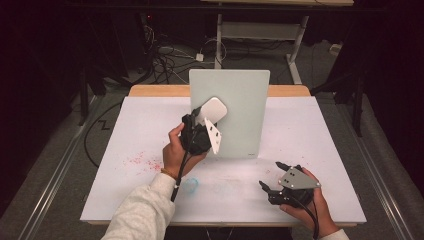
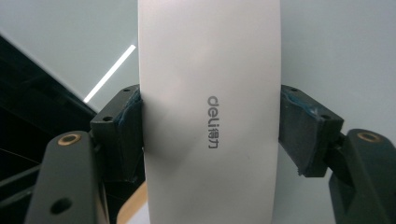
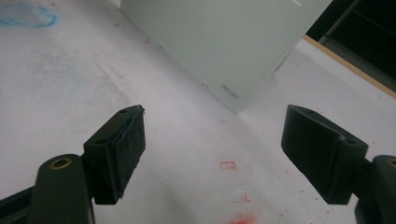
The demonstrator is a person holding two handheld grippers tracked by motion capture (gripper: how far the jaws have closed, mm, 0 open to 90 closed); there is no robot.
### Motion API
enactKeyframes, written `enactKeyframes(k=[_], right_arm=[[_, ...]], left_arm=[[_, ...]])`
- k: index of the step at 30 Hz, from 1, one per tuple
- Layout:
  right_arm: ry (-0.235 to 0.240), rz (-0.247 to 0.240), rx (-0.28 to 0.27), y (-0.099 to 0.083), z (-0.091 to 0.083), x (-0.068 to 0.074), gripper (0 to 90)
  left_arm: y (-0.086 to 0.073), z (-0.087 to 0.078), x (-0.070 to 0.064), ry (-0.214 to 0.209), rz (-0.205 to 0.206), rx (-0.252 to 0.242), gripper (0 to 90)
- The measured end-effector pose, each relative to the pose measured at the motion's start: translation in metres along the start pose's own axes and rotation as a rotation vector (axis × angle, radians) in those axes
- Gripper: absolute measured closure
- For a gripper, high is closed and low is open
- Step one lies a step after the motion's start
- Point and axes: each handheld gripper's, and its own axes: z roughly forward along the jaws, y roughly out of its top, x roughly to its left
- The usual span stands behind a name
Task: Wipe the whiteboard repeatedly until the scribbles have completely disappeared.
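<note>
The left tongs [image 1: 207, 116] are raised above the desk [image 1: 310, 130], left of centre, and are clamped on a white eraser block [image 1: 215, 110]. In the left gripper view the block [image 2: 210, 112] fills the gap between the two pads [image 2: 128, 130], which press on its two long sides; grey lettering runs along its face. Seen from above, the block sits against the face of a pale green board [image 1: 240, 100] that stands upright at the middle of the desk, toward the far edge. Whether the block actually touches the board surface cannot be confirmed from above, though the close view shows the board [image 2: 336, 42] directly behind it.

The left hand [image 1: 175, 152] holds the gripper body from the near side, with a light sleeve [image 1: 142, 210] running off the near edge.

The right tongs [image 1: 272, 177] rest low at the near right of the desk, held by the right hand [image 1: 310, 200]. They stand wide apart with nothing between them. In the right gripper view the tongs [image 3: 215, 154] face the board's lower corner [image 3: 233, 51], well apart from it.

The desk covering is white, marked with red smudges [image 1: 142, 161] at the near left and a faint blue ring [image 1: 191, 185] near the left forearm. Red marks [image 3: 229, 165] also lie on the sheet ahead of the right tongs.
</note>
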Motion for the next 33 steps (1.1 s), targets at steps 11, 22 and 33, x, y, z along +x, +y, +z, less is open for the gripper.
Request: enactKeyframes(k=[11, 22, 33], right_arm=[[0.001, -0.006, 0.004, 0.000, 0.000, 0.001, 22.4], [-0.001, 0.008, 0.005, 0.000, 0.001, -0.001, 22.5], [0.001, 0.000, 0.005, -0.001, 0.000, -0.003, 22.4]], left_arm=[[-0.008, -0.002, -0.021, -0.046, 0.053, 0.027, 29.1], [0.030, 0.001, 0.041, -0.057, -0.076, -0.024, 29.1], [0.045, 0.002, 0.071, -0.026, -0.125, -0.031, 29.1]])
